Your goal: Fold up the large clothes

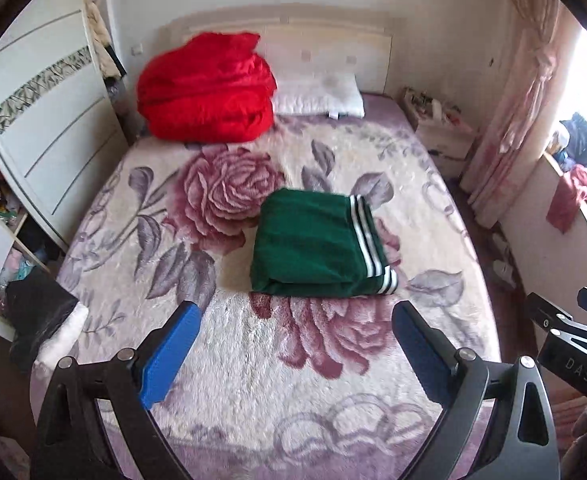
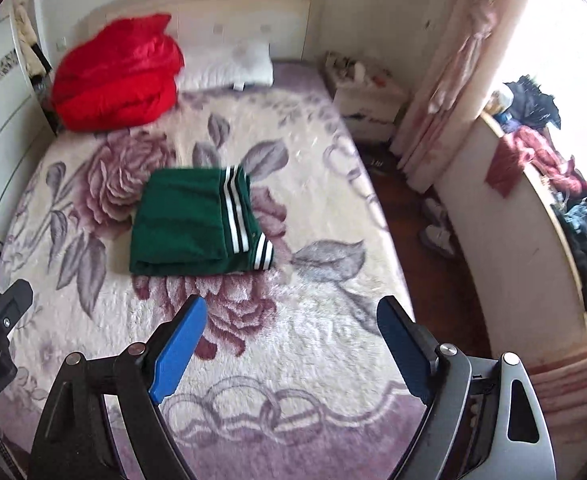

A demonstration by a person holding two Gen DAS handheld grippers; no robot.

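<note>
A dark green garment [image 1: 317, 244] with white stripes along one edge lies folded into a compact rectangle on the flowered bed cover [image 1: 237, 352]. The same green garment [image 2: 193, 222] shows in the right wrist view, left of centre. My left gripper [image 1: 295, 312] hangs high above the bed, open, with nothing between its blue fingers. My right gripper [image 2: 291, 306] is also well above the bed, open and empty. Neither touches the garment. Part of the right gripper shows at the right edge of the left wrist view.
A red quilt [image 1: 205, 88] and a white pillow [image 1: 319, 94] lie at the head of the bed. A white wardrobe [image 1: 41, 120] stands on the left, a nightstand [image 2: 367, 96] and pink curtain [image 2: 453, 72] on the right. Clothes [image 2: 533, 152] are heaped on a ledge by the window.
</note>
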